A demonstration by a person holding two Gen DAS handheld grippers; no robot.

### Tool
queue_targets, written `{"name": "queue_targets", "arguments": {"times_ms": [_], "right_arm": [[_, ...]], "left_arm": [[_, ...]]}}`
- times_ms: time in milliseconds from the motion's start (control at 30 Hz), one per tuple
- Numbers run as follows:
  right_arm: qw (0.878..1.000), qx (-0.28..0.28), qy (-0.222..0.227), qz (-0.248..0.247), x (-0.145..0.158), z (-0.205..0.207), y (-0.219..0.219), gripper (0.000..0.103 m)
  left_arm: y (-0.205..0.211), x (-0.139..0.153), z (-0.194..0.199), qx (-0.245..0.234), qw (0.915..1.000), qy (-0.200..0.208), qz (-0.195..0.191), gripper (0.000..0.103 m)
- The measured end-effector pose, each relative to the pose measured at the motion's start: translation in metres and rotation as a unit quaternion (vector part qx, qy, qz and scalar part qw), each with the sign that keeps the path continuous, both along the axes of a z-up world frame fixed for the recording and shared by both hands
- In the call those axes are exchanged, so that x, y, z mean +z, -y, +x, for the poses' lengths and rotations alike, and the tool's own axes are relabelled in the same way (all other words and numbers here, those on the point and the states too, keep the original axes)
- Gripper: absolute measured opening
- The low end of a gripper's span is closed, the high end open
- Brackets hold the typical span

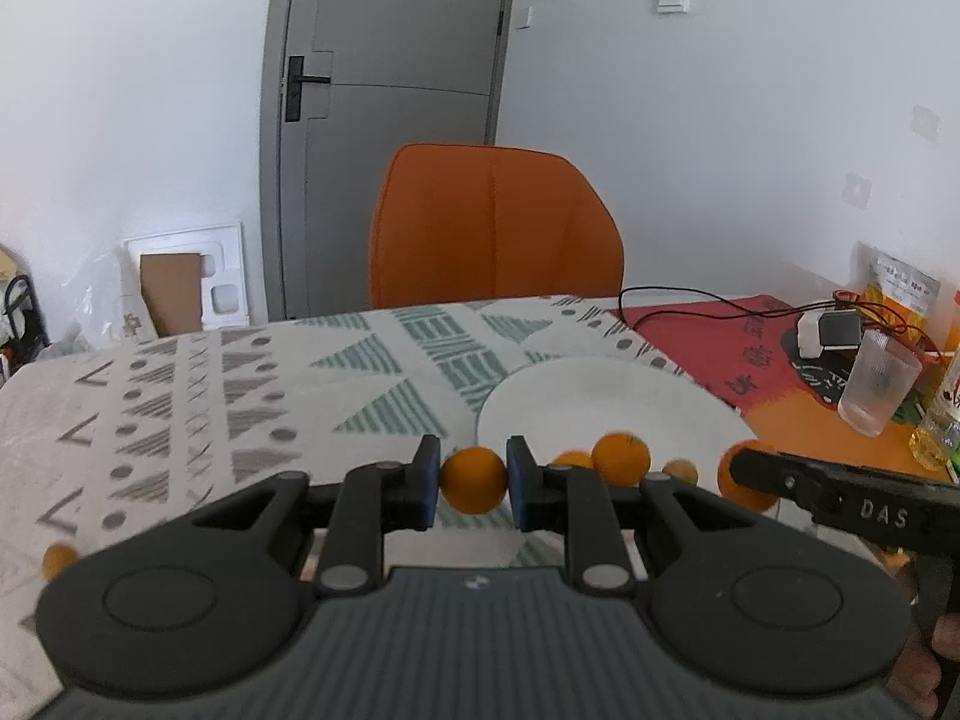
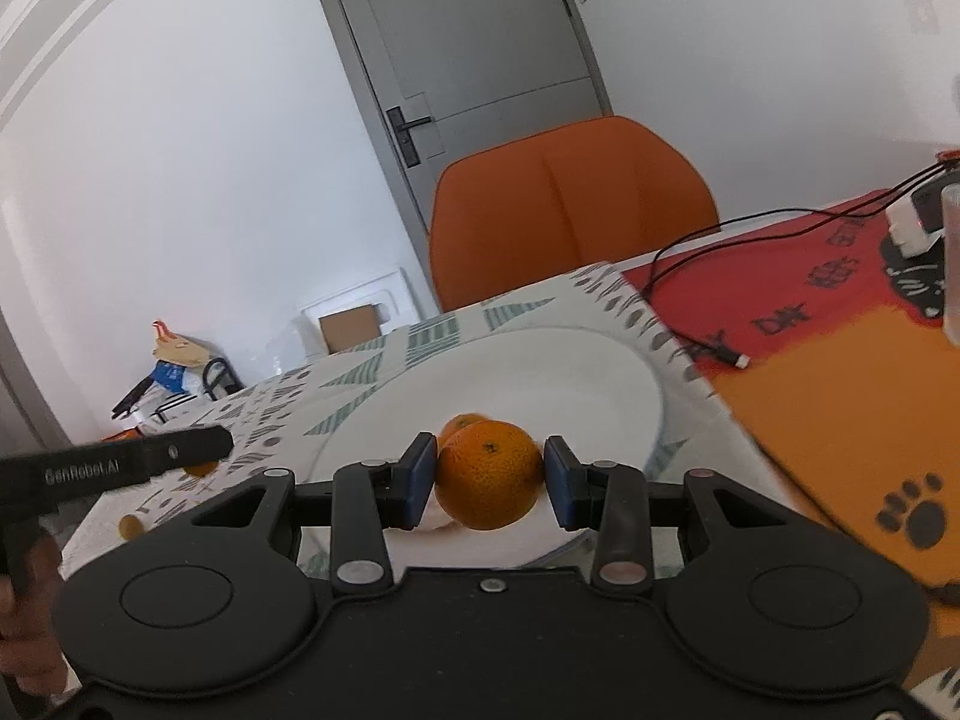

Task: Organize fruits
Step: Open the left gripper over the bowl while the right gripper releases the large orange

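- Two grippers are held level over the table (image 1: 180, 396).
- A small orange (image 1: 473, 480) is clamped by the left gripper (image 1: 473, 483) beside the plate (image 1: 600, 396).
- A larger orange (image 2: 489, 483) sits between the right gripper (image 2: 489, 480) pads above the plate; the grip cannot be told.

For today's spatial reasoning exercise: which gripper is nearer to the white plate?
Right. The right gripper hangs over the white plate, its jaws around an orange. The left gripper is beside the plate's left edge, above the tablecloth.
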State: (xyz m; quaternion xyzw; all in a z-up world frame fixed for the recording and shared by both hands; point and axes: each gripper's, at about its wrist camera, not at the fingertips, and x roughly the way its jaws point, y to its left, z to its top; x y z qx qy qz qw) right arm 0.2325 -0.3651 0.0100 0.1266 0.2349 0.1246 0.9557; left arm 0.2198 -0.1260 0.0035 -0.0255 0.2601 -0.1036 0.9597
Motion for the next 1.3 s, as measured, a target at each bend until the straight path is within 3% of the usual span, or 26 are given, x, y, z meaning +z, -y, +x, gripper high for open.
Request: {"name": "queue_targets", "arguments": {"times_ms": [533, 767, 1200, 1300], "right_arm": [[1.0, -0.025, 0.014, 0.001, -0.011, 0.028, 0.02, 0.038], [0.999, -0.036, 0.022, -0.009, -0.013, 0.025, 0.022, 0.049], [0.999, -0.028, 0.018, -0.008, -0.013, 0.018, 0.019, 0.051], [0.999, -0.026, 0.022, -0.01, -0.012, 0.016, 0.018, 0.052]], "left_arm": [[0.03, -0.014, 0.047, -0.022, 0.9995, -0.015, 0.02, 0.021], [0.04, -0.026, 0.063, -0.027, 0.9991, -0.026, 0.02, 0.021], [0.037, -0.022, 0.06, -0.016, 0.9992, -0.028, 0.022, 0.026], [0.031, -0.018, 0.052, -0.012, 0.9994, -0.028, 0.02, 0.032]]}}
